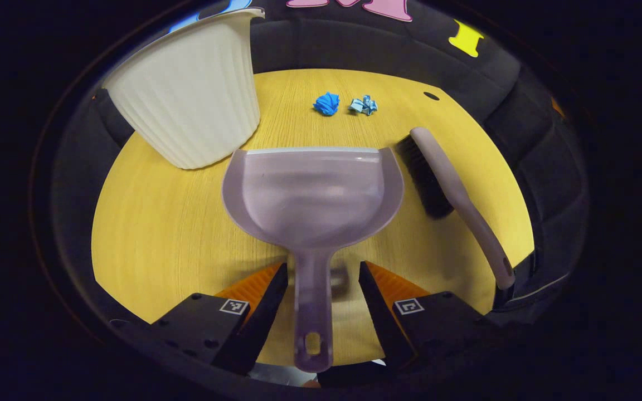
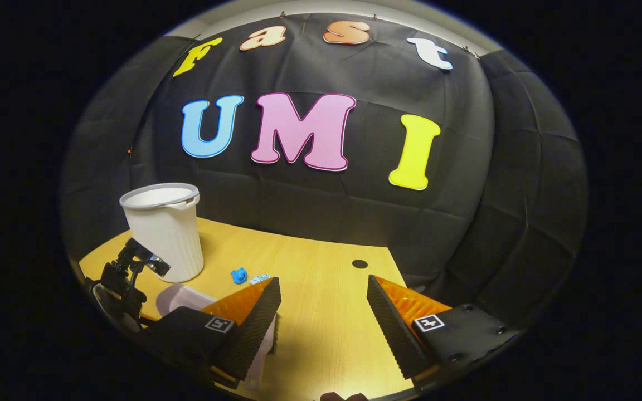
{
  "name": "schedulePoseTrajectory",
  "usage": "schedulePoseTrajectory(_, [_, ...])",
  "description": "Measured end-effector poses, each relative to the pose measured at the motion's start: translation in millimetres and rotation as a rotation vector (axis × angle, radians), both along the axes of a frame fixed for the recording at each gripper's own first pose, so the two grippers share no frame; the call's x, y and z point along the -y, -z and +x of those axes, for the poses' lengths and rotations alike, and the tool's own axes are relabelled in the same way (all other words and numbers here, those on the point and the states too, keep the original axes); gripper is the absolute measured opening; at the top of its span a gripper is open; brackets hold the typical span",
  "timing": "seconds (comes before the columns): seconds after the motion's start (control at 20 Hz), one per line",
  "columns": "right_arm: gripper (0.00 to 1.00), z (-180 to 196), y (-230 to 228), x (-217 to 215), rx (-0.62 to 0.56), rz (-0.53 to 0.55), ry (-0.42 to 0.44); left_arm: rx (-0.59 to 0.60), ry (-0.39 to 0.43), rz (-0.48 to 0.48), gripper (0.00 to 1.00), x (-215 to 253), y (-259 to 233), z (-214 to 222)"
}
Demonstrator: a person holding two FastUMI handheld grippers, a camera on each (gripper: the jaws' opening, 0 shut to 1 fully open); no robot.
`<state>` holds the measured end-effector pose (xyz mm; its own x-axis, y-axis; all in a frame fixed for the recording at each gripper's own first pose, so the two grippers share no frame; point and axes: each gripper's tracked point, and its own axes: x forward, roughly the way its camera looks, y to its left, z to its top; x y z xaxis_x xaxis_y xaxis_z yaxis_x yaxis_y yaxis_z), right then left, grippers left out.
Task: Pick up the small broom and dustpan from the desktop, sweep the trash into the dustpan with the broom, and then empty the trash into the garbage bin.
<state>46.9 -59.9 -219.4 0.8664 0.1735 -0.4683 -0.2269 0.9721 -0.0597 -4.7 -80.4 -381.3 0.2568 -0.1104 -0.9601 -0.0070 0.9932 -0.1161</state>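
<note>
Translucent dustpan (image 1: 312,192) flat beside broom (image 1: 443,184), crumpled trash (image 1: 346,104), white bin (image 1: 190,92)

The counter (image 1: 159,234) is yellow wood with a fine grain running near to far. A small dark round hole (image 1: 431,96) sits in it near its far right edge; in the right gripper view the same hole (image 2: 359,263) lies close to the far edge. Black quilted cloth (image 2: 466,239) forms the booth wall behind the counter and curves round its sides.
</note>
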Motion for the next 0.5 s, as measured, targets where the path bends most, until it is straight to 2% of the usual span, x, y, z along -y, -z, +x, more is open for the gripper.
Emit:
schedulePoseTrajectory(0.1, [1.00, 2.0, 2.5, 0.4, -0.006, 0.010, -0.014, -0.026, 0.028, 0.006, 0.78, 2.6, 4.6, 7.5])
schedulePoseTrajectory(0.2, [0.97, -1.1, 9.7, -2.9, -0.057, 0.051, -0.013, -0.059, 0.032, 0.010, 0.62, 3.4, 13.2, 10.8])
schedulePoseTrajectory(0.3, [1.00, -1.6, 10.8, -1.7, -0.059, 0.050, -0.013, -0.103, 0.006, 0.024, 0.51, -3.6, 15.6, 9.2])
schedulePoseTrajectory(0.35, [1.00, -1.2, 11.6, -0.1, -0.056, 0.038, -0.016, -0.122, -0.001, 0.022, 0.36, -5.0, 15.0, 9.4])
schedulePoseTrajectory(0.4, [1.00, 0.1, 9.6, 0.8, -0.051, 0.035, -0.018, -0.125, -0.004, 0.019, 0.41, -5.3, 19.7, 11.6])
schedulePoseTrajectory(0.45, [1.00, 1.7, 6.2, -1.0, -0.046, 0.040, -0.022, -0.138, 0.015, 0.020, 0.31, -5.5, 18.2, 10.8])
schedulePoseTrajectory(0.5, [1.00, 2.4, 4.2, -3.4, -0.043, 0.047, -0.028, -0.136, 0.026, 0.027, 0.31, -8.3, 15.7, 11.2])
